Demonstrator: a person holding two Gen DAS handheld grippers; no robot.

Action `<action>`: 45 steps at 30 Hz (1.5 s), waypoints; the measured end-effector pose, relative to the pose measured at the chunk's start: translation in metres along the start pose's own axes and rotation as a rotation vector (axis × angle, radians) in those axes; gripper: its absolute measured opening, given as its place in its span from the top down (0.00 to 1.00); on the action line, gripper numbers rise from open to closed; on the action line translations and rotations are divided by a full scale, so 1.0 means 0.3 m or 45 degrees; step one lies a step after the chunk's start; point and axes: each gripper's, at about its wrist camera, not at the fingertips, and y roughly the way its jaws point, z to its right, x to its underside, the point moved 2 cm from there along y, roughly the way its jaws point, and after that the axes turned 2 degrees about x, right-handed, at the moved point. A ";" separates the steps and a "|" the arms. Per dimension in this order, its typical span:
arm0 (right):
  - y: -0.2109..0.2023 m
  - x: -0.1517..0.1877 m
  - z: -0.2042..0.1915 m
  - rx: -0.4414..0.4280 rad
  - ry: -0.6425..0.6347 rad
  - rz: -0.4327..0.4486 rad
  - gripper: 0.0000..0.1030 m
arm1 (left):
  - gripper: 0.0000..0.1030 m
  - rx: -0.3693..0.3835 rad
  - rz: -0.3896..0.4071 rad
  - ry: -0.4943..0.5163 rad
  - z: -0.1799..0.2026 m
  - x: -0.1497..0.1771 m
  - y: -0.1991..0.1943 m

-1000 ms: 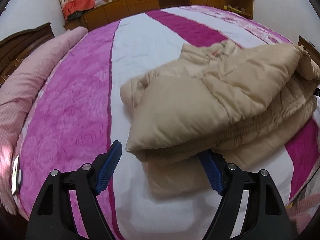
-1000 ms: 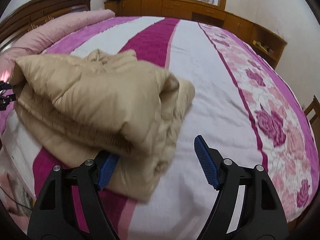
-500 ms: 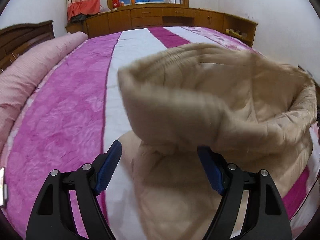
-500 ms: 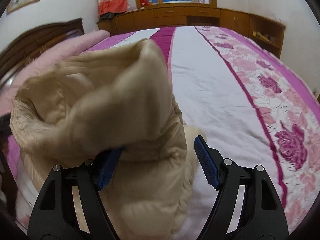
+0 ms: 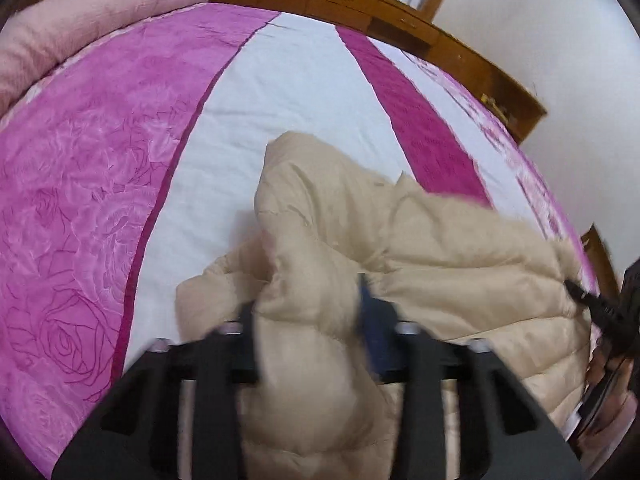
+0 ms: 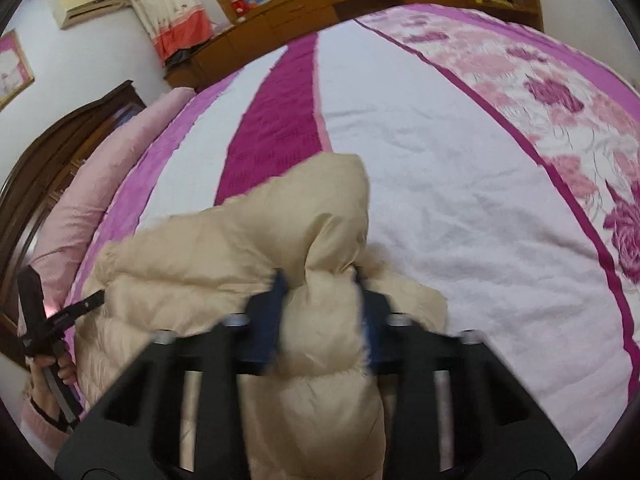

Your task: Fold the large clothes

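A puffy beige quilted jacket (image 5: pixel 400 240) lies bunched on the pink, white and magenta bedspread (image 5: pixel 100 152). My left gripper (image 5: pixel 310 316) has its jaws closing, and its blue pads press a thick fold of the jacket's left end. In the right wrist view the same jacket (image 6: pixel 240 240) bulges up between the blue pads of my right gripper (image 6: pixel 320 300), whose jaws are also closing on the right end. Each gripper shows at the edge of the other's view: the right gripper (image 5: pixel 608 316) and the left gripper (image 6: pixel 44 328) held by a hand (image 6: pixel 48 384).
The bedspread (image 6: pixel 460 200) stretches wide beyond the jacket. A long pink bolster (image 5: pixel 80 20) lies along the dark wooden headboard (image 6: pixel 52 148). Low wooden cabinets (image 5: pixel 360 4) run around the far sides of the bed under a window.
Both grippers went from wide open to closed on folds of the jacket. The jacket, lifted and billowing half a second ago, now sits lower on the bed. Both views have rolled.
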 end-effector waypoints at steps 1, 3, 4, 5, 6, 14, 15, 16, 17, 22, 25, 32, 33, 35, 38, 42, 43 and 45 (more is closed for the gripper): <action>-0.015 -0.006 -0.022 0.001 -0.031 0.034 0.87 | 0.79 -0.001 0.013 0.003 0.000 -0.005 -0.005; -0.044 -0.020 -0.060 0.011 -0.079 0.108 0.88 | 0.82 -0.009 0.054 0.017 0.007 -0.012 -0.023; -0.052 -0.033 -0.074 0.022 -0.088 0.137 0.88 | 0.83 -0.007 0.068 0.020 0.009 -0.022 -0.022; -0.046 -0.046 -0.082 0.041 -0.091 0.146 0.88 | 0.83 -0.017 0.065 0.020 0.009 -0.031 -0.011; -0.033 -0.053 -0.085 0.060 -0.096 0.141 0.88 | 0.83 -0.028 0.056 0.014 0.007 -0.038 0.004; 0.171 -0.047 -0.013 0.247 -0.055 -0.026 0.78 | 0.63 -0.146 -0.019 0.037 -0.015 -0.044 0.134; 0.179 -0.039 0.000 0.247 -0.046 -0.029 0.77 | 0.61 -0.150 -0.023 0.034 -0.020 -0.045 0.142; 0.189 -0.033 0.007 0.251 -0.038 -0.031 0.76 | 0.58 -0.154 -0.025 0.031 -0.023 -0.043 0.144; 0.193 -0.027 0.010 0.254 -0.036 -0.032 0.74 | 0.54 -0.160 -0.026 0.027 -0.026 -0.042 0.144; 0.192 -0.030 0.025 0.258 -0.004 -0.048 0.65 | 0.51 -0.159 -0.024 -0.013 -0.037 -0.047 0.106; 0.135 -0.033 0.033 0.239 0.034 -0.031 0.54 | 0.47 -0.160 -0.003 0.006 -0.028 -0.047 0.037; -0.094 0.035 0.104 0.227 0.190 0.025 0.27 | 0.26 -0.098 0.026 0.047 0.002 0.001 -0.138; -0.116 0.048 0.114 0.208 0.214 0.021 0.26 | 0.25 -0.095 0.027 0.050 0.004 0.015 -0.152; -0.154 0.080 0.131 0.168 0.252 0.006 0.24 | 0.24 -0.097 0.021 0.052 0.003 0.051 -0.174; -0.198 0.137 0.140 0.109 0.289 -0.015 0.20 | 0.24 -0.144 -0.020 0.042 -0.014 0.106 -0.179; -0.204 0.216 0.130 0.023 0.327 -0.053 0.19 | 0.24 -0.169 -0.052 0.004 -0.062 0.164 -0.164; -0.191 0.234 0.124 0.013 0.327 -0.070 0.19 | 0.24 -0.162 -0.061 -0.017 -0.076 0.174 -0.156; -0.166 0.252 0.113 0.003 0.332 -0.091 0.19 | 0.24 -0.128 -0.072 -0.065 -0.101 0.189 -0.137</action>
